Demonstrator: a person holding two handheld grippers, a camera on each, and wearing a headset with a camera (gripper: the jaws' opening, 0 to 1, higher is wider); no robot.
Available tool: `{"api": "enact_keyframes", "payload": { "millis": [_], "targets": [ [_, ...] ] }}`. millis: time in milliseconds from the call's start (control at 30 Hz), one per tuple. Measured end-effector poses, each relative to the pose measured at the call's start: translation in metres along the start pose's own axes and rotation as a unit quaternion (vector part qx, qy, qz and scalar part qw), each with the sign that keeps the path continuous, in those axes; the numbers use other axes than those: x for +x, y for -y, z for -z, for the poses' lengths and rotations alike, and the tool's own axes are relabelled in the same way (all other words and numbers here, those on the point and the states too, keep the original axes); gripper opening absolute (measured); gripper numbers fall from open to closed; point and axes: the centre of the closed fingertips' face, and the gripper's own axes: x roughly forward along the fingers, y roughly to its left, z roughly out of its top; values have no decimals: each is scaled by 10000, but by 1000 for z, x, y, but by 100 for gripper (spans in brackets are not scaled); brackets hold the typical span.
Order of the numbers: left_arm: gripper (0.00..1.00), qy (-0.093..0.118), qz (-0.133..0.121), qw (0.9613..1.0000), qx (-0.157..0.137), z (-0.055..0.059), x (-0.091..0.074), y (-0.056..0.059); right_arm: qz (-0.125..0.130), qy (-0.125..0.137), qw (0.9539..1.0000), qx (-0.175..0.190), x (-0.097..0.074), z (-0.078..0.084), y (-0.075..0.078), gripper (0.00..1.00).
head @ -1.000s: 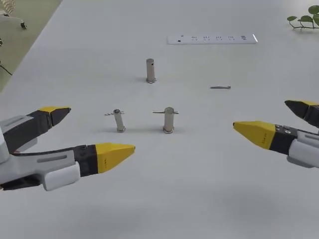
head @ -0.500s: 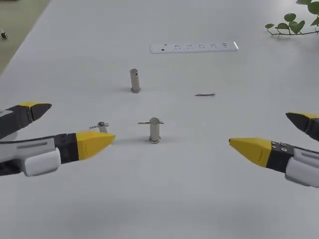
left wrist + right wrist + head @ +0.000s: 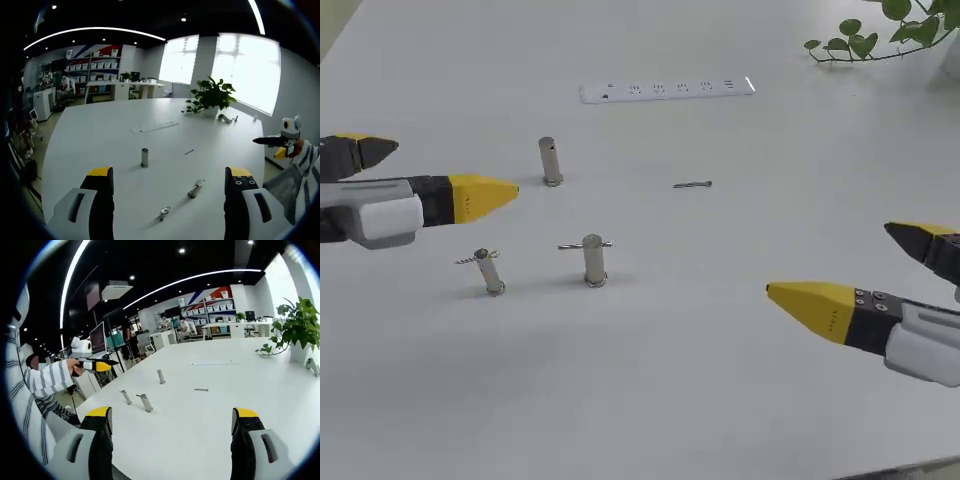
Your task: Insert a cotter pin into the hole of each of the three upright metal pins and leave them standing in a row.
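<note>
Your left gripper (image 3: pixel 457 167) hangs over the table (image 3: pixel 650 380) at its left side, jaws spread, holding nothing. The front-left pin (image 3: pixel 490 272) stands with a cotter through its head: done. The rear pin (image 3: pixel 550 161) stands upright with its hole empty: outstanding. The front-right pin (image 3: pixel 593 260) carries its cotter: done. The loose cotter (image 3: pixel 692 184) lies flat, well right of the rear pin. Your right gripper (image 3: pixel 827 259) hovers at the near right, jaws spread, empty. Two of three are fitted. No row is formed, since the rear pin sits behind the others.
</note>
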Motion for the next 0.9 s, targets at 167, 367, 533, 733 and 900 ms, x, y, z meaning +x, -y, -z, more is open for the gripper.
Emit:
{"api": "enact_keyframes", "payload": {
  "millis": [167,367,533,733,900],
  "targets": [
    [87,-85,-62,9998,183,-15,23,-16,86,13,10000,44,-5,3,0,97],
    [76,-403,125,9981,452,-7,55,-20,156,-8,9998,82,-5,5,1,96],
    [68,-725,256,9957,523,12,83,-23,207,-25,9998,77,-5,5,3,96],
    [54,-559,392,9975,197,14,104,-21,297,-23,9995,139,-5,6,6,95],
    [48,-444,404,9982,-94,14,113,-35,391,-14,9991,180,-7,7,9,95]
  ]
}}
